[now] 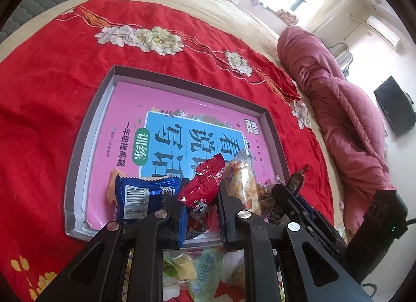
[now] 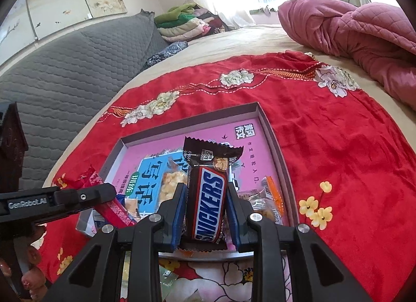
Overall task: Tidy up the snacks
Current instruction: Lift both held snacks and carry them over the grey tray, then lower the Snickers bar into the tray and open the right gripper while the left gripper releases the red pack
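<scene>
Because both packets hang above the shallow box (image 2: 270, 125) and not yet in it, the risk I see is a bad drop. The red snack packet (image 1: 201, 195) is soft and crinkled, pinched near one side only, so it may swing or slip and land on the blue packet (image 1: 135, 195) at the lower left of the box. The Snickers bar (image 2: 208, 198) is glossy; if let go too high, I think it could slide over the low rim onto the red cloth (image 2: 338, 146).

The left gripper (image 1: 200, 213) has its fingers clenched on the red snack packet, in the lower centre of its frame. The right gripper (image 2: 206, 213) has its fingers closed tightly on the Snickers bar, which stands upright between them, lower centre, over the near edge of the box.
</scene>
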The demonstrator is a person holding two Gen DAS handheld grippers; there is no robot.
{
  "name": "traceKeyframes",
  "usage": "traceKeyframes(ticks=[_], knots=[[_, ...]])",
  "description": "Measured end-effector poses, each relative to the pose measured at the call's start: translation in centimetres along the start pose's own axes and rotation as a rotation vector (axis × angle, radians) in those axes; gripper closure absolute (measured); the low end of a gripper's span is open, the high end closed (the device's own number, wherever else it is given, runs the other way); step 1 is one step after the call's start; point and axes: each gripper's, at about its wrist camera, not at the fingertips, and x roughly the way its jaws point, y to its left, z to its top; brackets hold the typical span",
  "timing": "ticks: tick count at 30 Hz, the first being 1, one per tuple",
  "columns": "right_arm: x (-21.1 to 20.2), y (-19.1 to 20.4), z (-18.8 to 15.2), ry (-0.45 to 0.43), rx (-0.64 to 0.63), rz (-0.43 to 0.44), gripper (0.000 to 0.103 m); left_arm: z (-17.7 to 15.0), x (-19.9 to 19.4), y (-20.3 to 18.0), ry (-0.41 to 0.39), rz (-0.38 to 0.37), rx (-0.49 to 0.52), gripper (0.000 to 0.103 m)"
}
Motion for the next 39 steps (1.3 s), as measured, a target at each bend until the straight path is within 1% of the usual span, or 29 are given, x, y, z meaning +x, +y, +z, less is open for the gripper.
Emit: traceKeyframes(ticks=[3,5,20,28,36,39], knots=[[0.6,-0.2,-0.1,0.020,0.017,0.023,0.073,0.0,0.2,0.1,0.006,0.001,-0.002,0.084],[1.0,-0.3,-0.3,0.028,0.014,0.021,0.073,0.0,0.3,0.1,0.011,0.001,-0.004,0.084],[1.4,0.0,-0.6,0.026,-0.004,0.042,0.073,0.0,0.6,0.6,0.016,0.003,-0.022,0.084],[1.4,0.2,-0.7,0.025,-0.011,0.039,0.073,0.1,0.6,1.2,0.020,0.004,-0.037,0.083],[1.3,0.2,-0.8,0.027,-0.008,0.042,0.072,0.1,0.7,1.9,0.024,0.006,-0.058,0.081],[1.3,0.2,-0.8,0.027,-0.007,0.041,0.070,0.1,0.6,2.0,0.023,0.010,-0.061,0.077]])
